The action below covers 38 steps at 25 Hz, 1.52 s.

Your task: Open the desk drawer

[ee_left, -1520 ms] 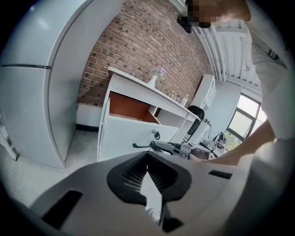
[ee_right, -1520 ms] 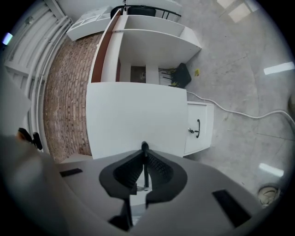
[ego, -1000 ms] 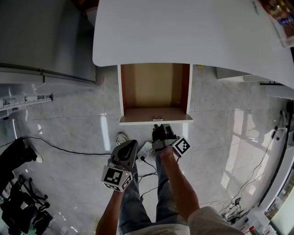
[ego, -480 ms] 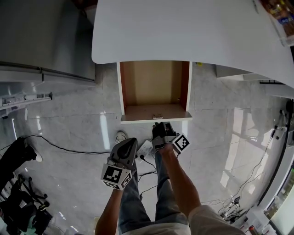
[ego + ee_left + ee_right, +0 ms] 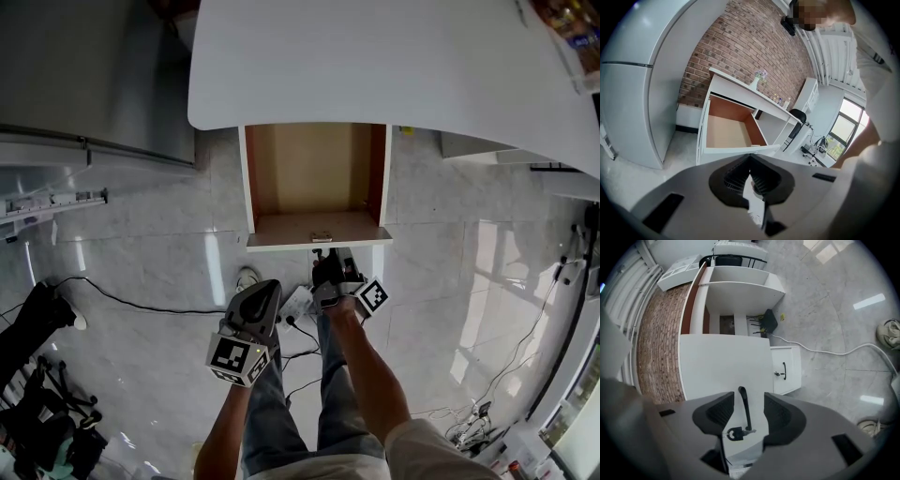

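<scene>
The drawer stands pulled well out from under the surface, so the task looks done. On the right gripper the fingers are opening, clear of the handle between them. The left gripper idles, fingers together.

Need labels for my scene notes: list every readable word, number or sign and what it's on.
No readable text anywhere.
Cubes on left hand-held gripper and right hand-held gripper (its jaws opening, drawer handle between them): square pattern markers only.
Colourful items, head view's top right edge: print too blurred.
</scene>
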Each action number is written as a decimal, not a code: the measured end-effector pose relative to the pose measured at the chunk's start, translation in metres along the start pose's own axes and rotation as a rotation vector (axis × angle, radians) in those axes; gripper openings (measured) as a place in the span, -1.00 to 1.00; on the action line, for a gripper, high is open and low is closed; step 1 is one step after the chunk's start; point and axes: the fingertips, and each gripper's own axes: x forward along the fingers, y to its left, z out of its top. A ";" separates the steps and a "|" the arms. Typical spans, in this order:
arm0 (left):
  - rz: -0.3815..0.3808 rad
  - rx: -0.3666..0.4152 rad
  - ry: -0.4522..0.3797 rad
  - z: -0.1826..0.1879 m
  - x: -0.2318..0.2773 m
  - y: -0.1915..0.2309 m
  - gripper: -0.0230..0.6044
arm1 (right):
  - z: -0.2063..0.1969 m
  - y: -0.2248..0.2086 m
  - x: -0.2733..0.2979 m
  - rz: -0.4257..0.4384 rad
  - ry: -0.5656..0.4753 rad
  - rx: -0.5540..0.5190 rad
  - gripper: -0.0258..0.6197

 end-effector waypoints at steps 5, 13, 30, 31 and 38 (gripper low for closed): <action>-0.004 0.003 -0.004 -0.001 0.002 -0.003 -0.89 | -0.004 -0.007 -0.016 -0.019 0.033 -0.005 -0.31; -0.017 0.012 0.002 -0.002 0.001 -0.014 -0.89 | -0.012 0.001 -0.033 -0.013 0.054 -0.018 -0.41; -0.054 0.066 -0.010 0.026 0.009 -0.036 -0.89 | -0.018 0.060 -0.038 0.005 0.160 -0.210 -0.87; -0.052 0.067 -0.010 0.028 0.008 -0.037 -0.89 | -0.019 0.065 -0.039 -0.015 0.183 -0.267 -0.87; -0.068 0.114 -0.055 0.073 0.006 -0.064 -0.89 | -0.009 0.154 -0.052 -0.024 0.244 -0.917 -0.87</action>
